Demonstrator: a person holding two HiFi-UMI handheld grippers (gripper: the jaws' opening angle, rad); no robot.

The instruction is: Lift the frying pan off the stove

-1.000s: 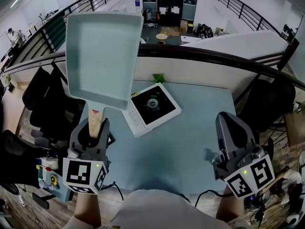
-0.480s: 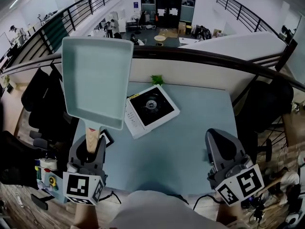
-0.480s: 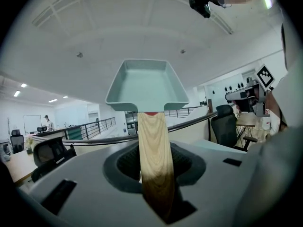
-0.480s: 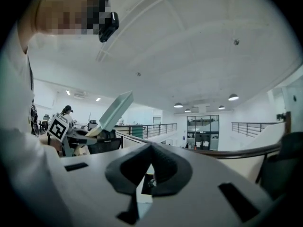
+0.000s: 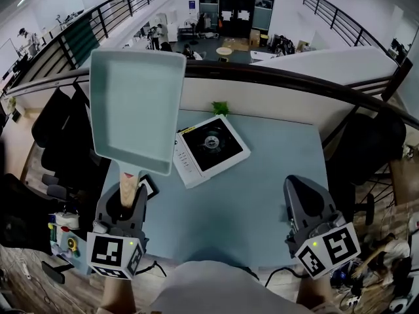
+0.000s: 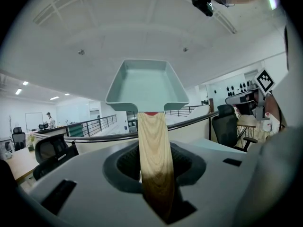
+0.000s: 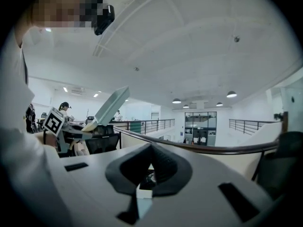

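We stand at the pale blue bench [image 5: 262, 195], which runs away from us to a dark curved railing [image 5: 294, 80] at its far edge.

Next in size is the frying pan [image 5: 134, 103], a pale teal rectangular one. It is up in the air, clear of the bench, over the bench's left edge and to the left of the stove. Its open face is turned toward our head camera. From the left tool's own view the frying pan [image 6: 144, 82] stands straight up above the jaws against the ceiling. From the right tool's view it shows edge-on at the left [image 7: 111, 105].

The stove [image 5: 209, 146] is a flat white unit with a black square cooking surface. It lies askew on the far half of the bench with nothing on it.

The left tool [image 5: 129, 190] is pinching the pan's wooden handle [image 6: 154, 145], with both jaws pressed against its sides near the darker lower end. The right tool [image 5: 298, 185] hangs over the near right part of the bench, well apart from the pan. Its jaws are pressed together, with nothing between them.

A small dark flat item [image 5: 148, 187] lies on the bench just beside the left tool, partly hidden. A small green sprig [image 5: 219, 107] sits at the far edge, just beyond the stove.
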